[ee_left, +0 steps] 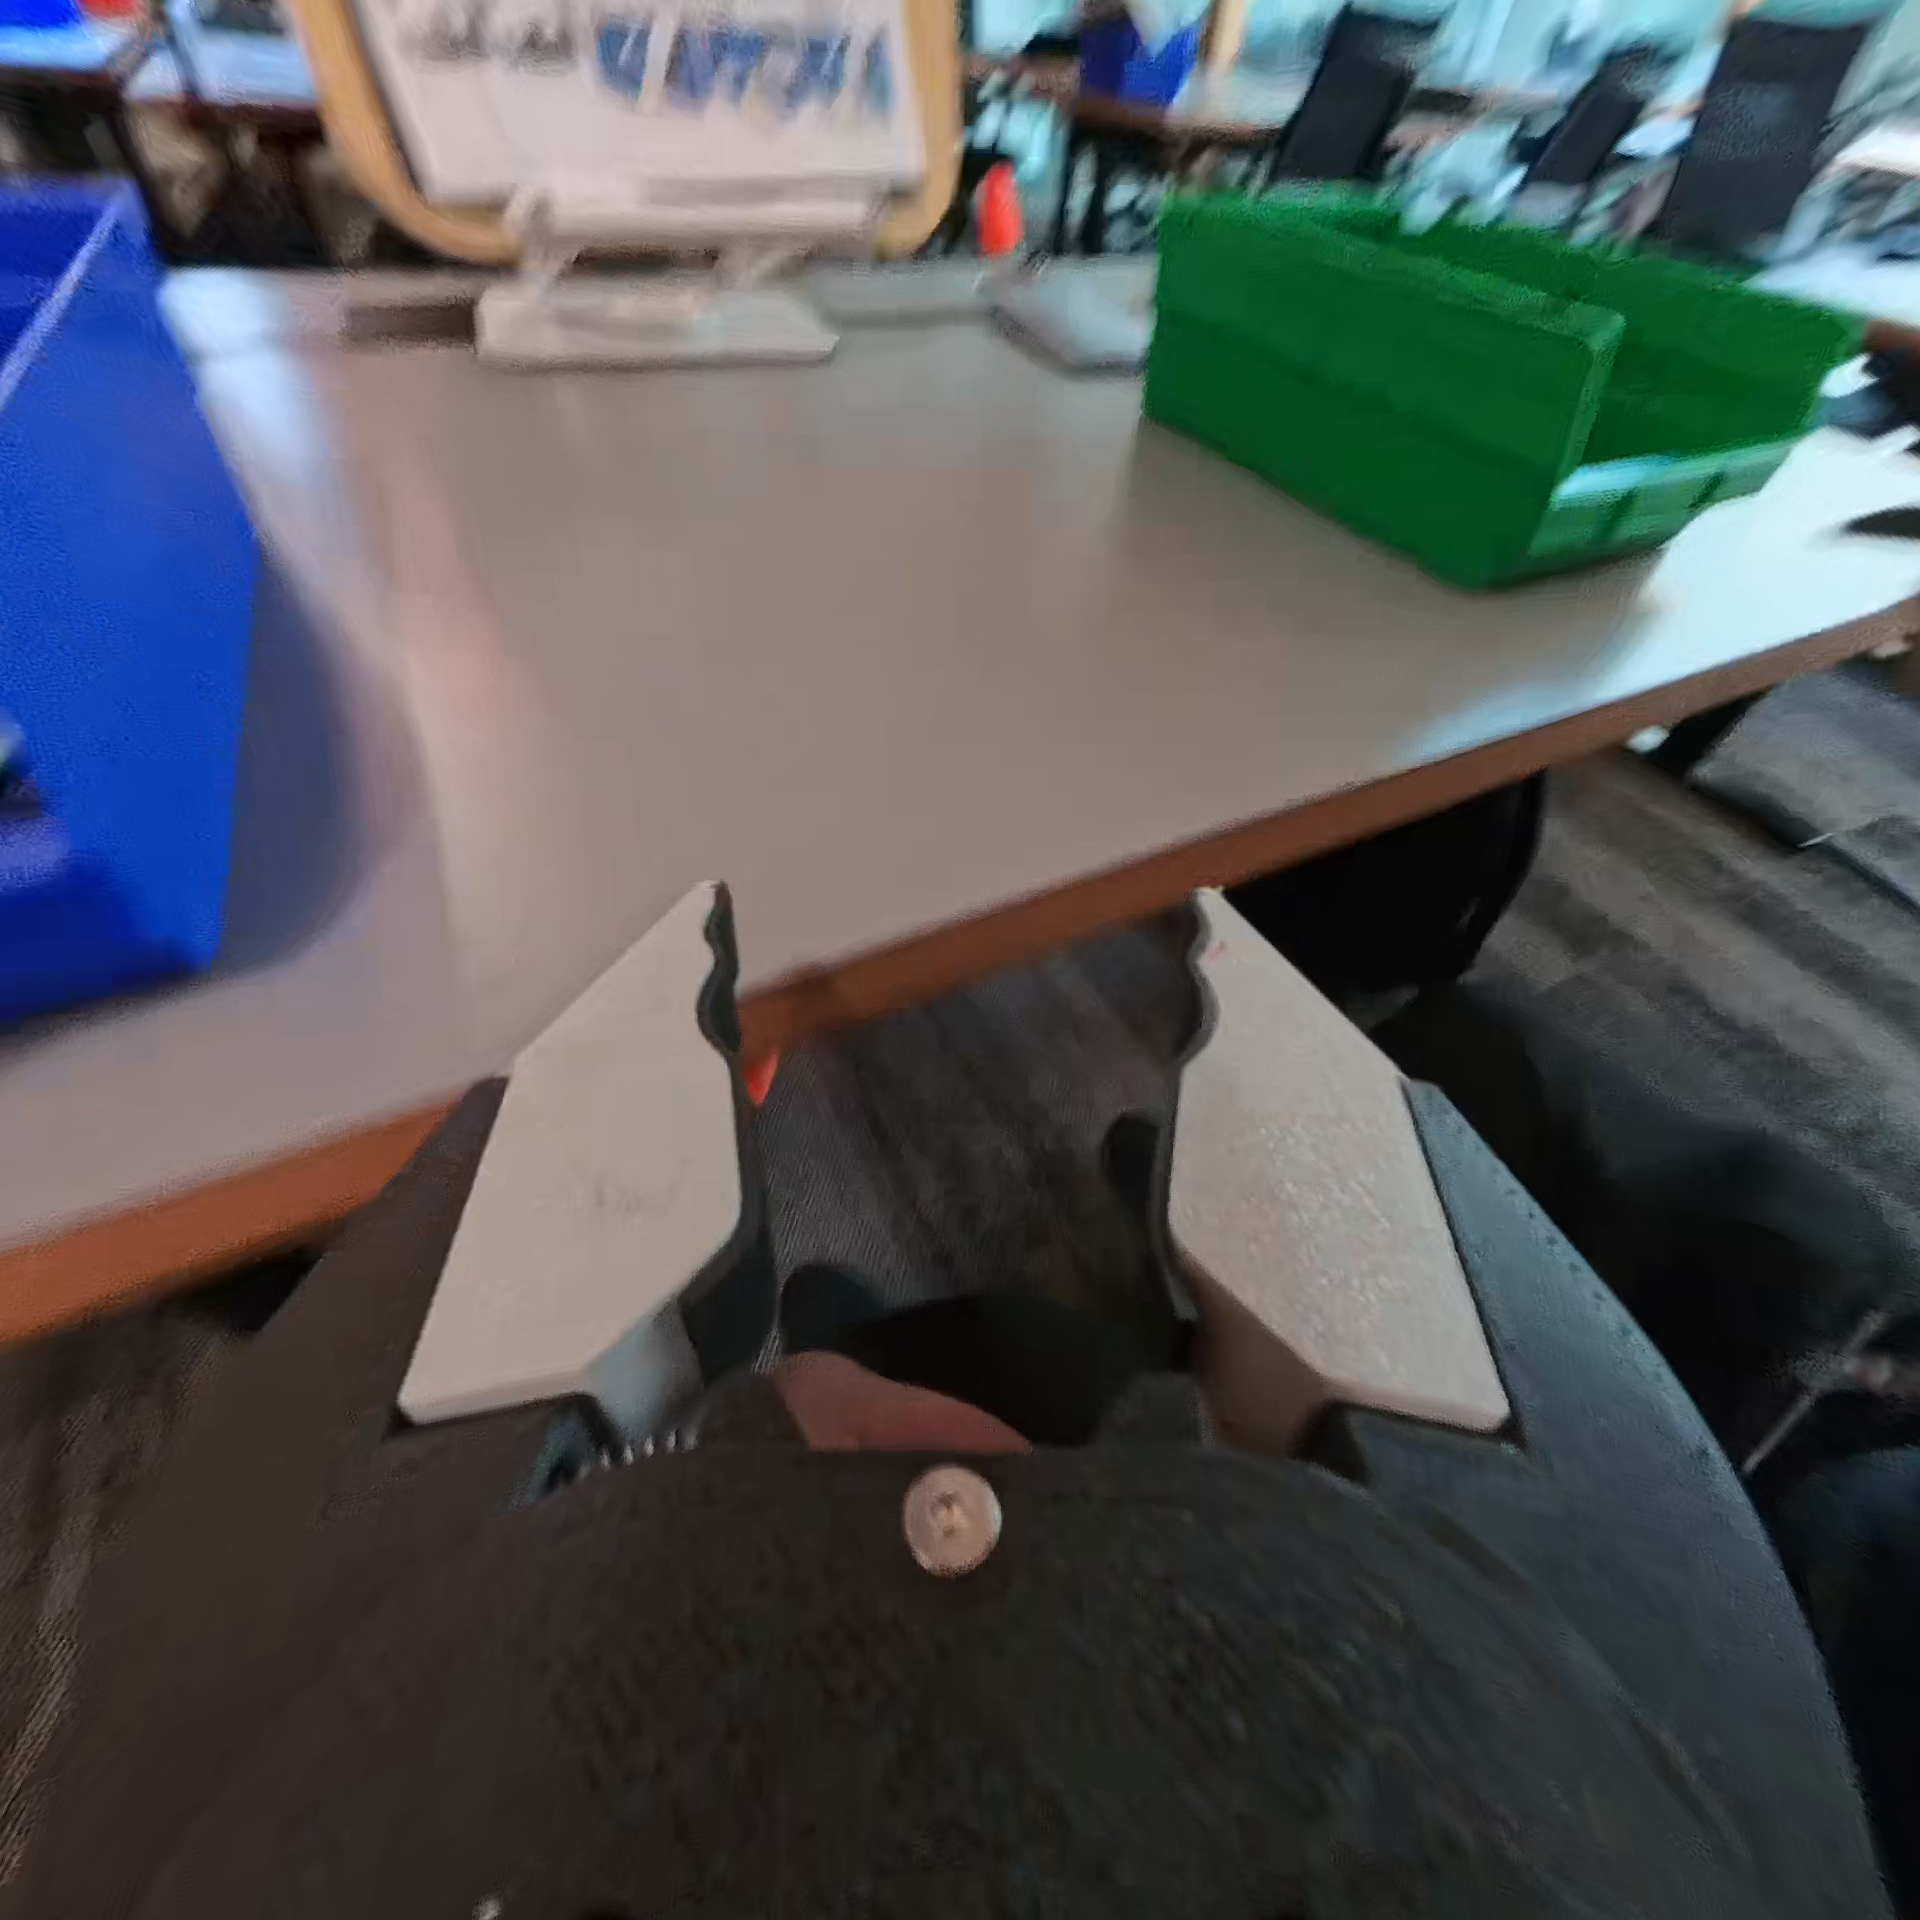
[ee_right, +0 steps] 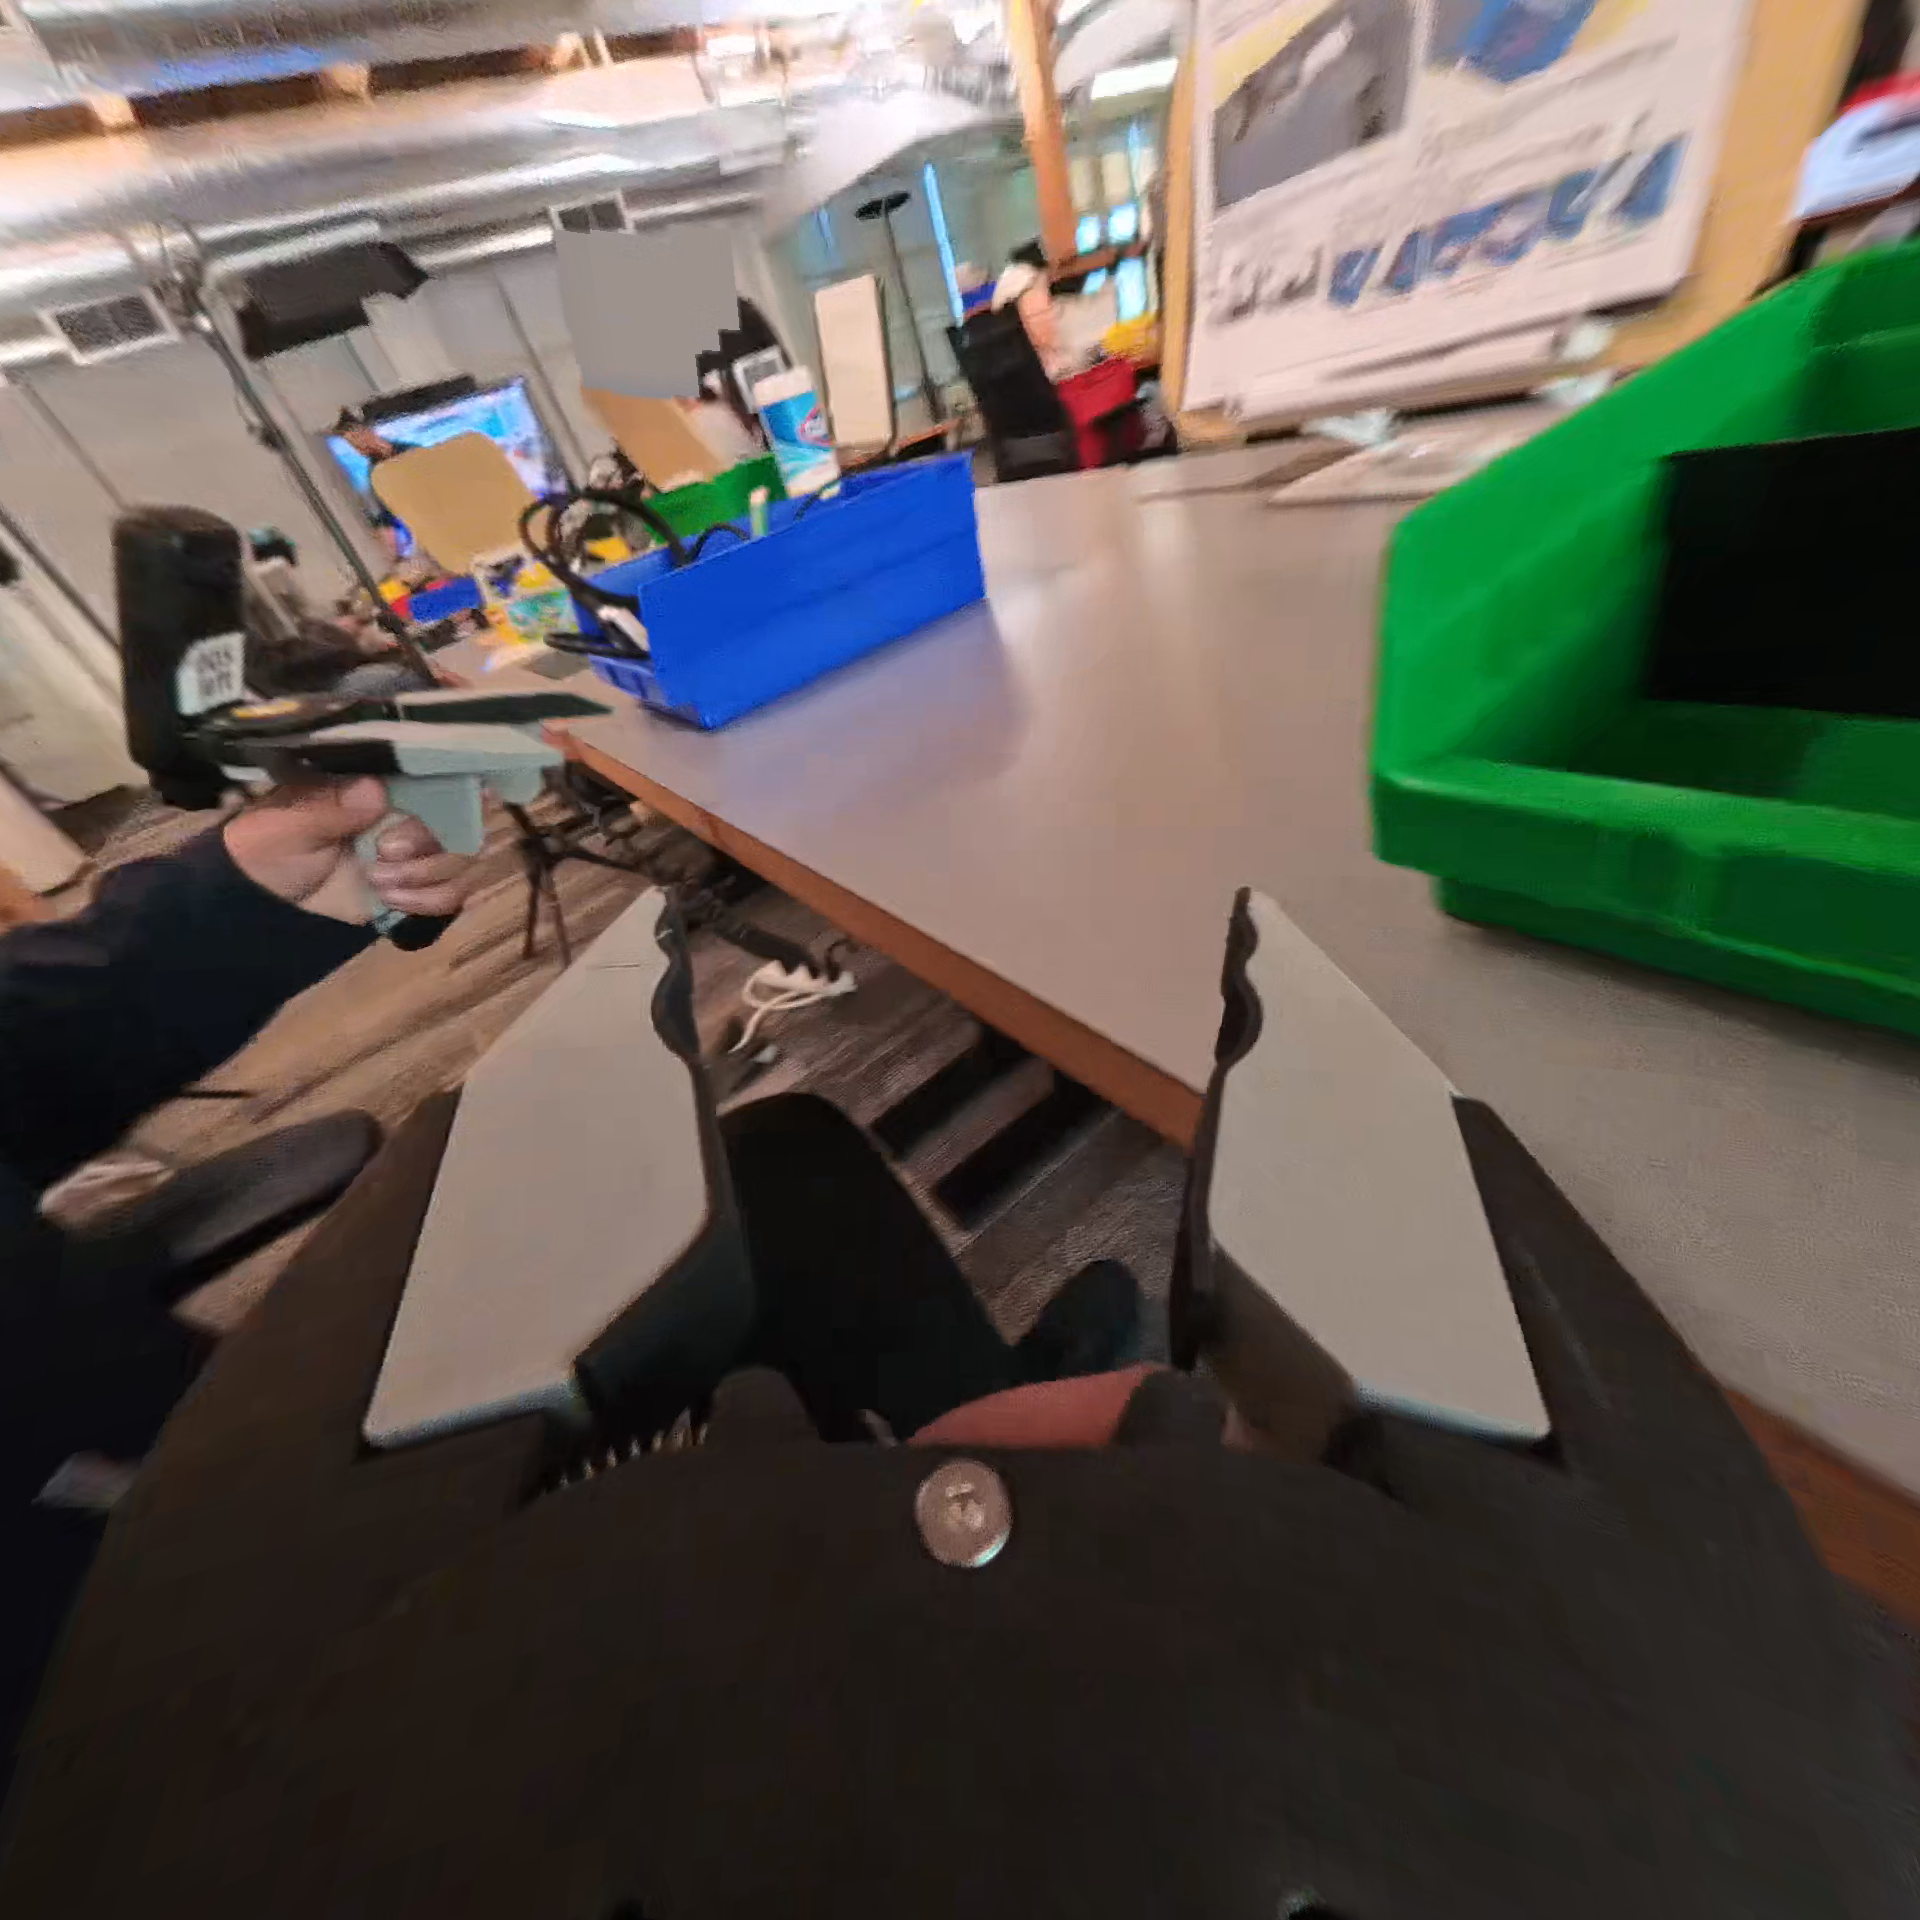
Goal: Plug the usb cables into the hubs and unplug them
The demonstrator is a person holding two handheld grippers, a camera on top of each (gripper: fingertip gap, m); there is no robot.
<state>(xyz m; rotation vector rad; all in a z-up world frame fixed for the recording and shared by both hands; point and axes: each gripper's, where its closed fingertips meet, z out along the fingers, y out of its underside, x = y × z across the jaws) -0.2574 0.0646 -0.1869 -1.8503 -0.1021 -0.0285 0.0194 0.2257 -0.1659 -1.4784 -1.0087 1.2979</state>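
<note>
My left gripper (ee_left: 961, 894) is open and empty, held at the front edge of a grey table (ee_left: 831, 582). A blue bin (ee_left: 94, 582) stands at its left and a green bin (ee_left: 1455, 384) at the far right. My right gripper (ee_right: 951, 909) is open and empty, over the table's edge (ee_right: 935, 966), with the green bin (ee_right: 1621, 748) close at its right. The blue bin (ee_right: 810, 592), with black cables in it, stands farther off. The left gripper (ee_right: 540, 717) also shows at the left of the right wrist view, held by a hand in a dark sleeve (ee_right: 135, 987).
A board with printed sheets (ee_left: 644, 94) stands on a clear holder at the table's back; it also shows in the right wrist view (ee_right: 1455, 177). Dark carpet (ee_left: 1714, 987) lies below the table edge. A white cable (ee_right: 790, 992) lies on the floor. Chairs and desks stand behind.
</note>
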